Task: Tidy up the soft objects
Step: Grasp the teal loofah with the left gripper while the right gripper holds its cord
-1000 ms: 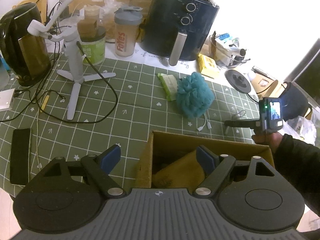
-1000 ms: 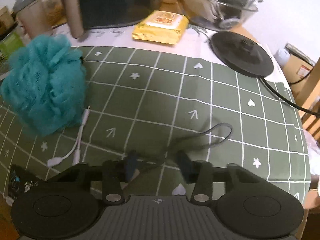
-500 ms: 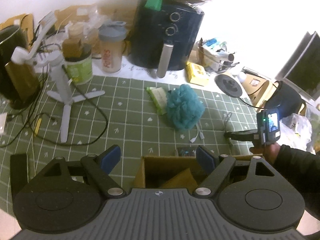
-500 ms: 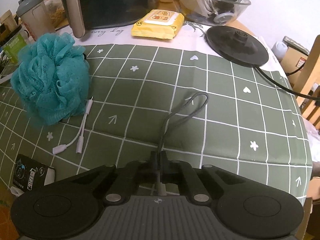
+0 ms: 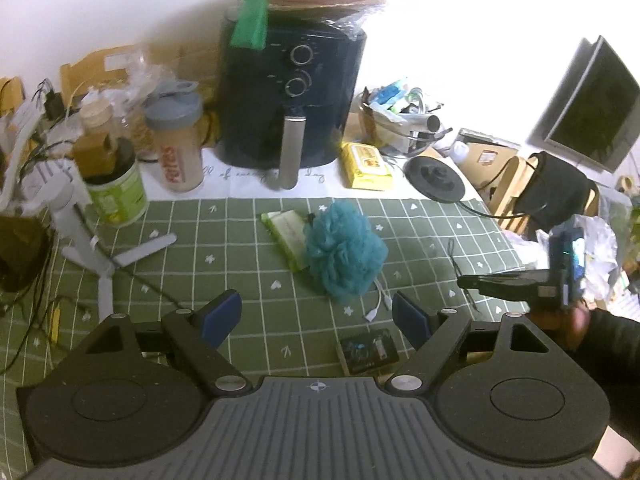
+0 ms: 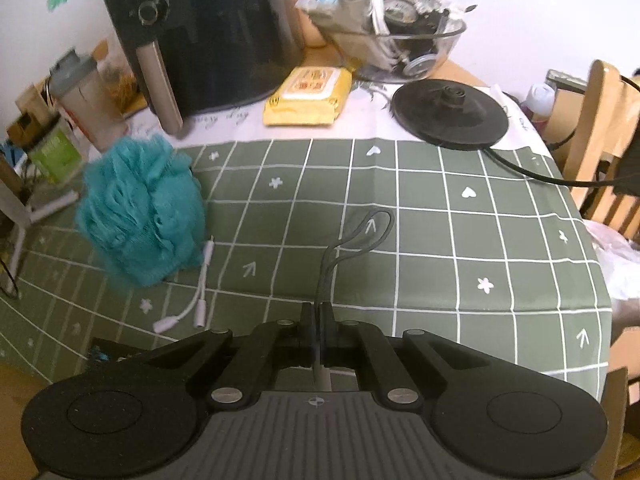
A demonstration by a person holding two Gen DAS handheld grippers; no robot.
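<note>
Left wrist view first: your left gripper [image 5: 316,312] hangs over the green grid-patterned tablecloth [image 5: 224,240] with its blue-padded jaws spread wide and nothing between them. Ahead of it sits the teal mesh bath pouf [image 5: 344,254], the clearest soft thing yet to be put away, leaning on a flat green wipes packet [image 5: 286,238]. A short white adapter cable [image 5: 378,304] lies just beside the pouf and a small dark printed box [image 5: 368,350] lies nearer you; keep the jaws off both when you reach for the pouf. To the side, your right gripper [image 5: 466,281] is raised above the cloth with a thin dark cord dangling from its tip. The storage box does not show in this view.

Right wrist view next: the jaws are pressed together, pinching the thin dark grey looped cable [image 6: 352,240] near one end, while the loop trails out over the cloth. I judge the step in hand to be carrying this cable away, so lift until the loop hangs free before swinging across, or it may drag against the pouf. Behind stand a black air fryer [image 6: 208,32], a yellow wipes pack [image 6: 308,96] and a round black kettle base [image 6: 450,114], all well apart from the cable.
</note>
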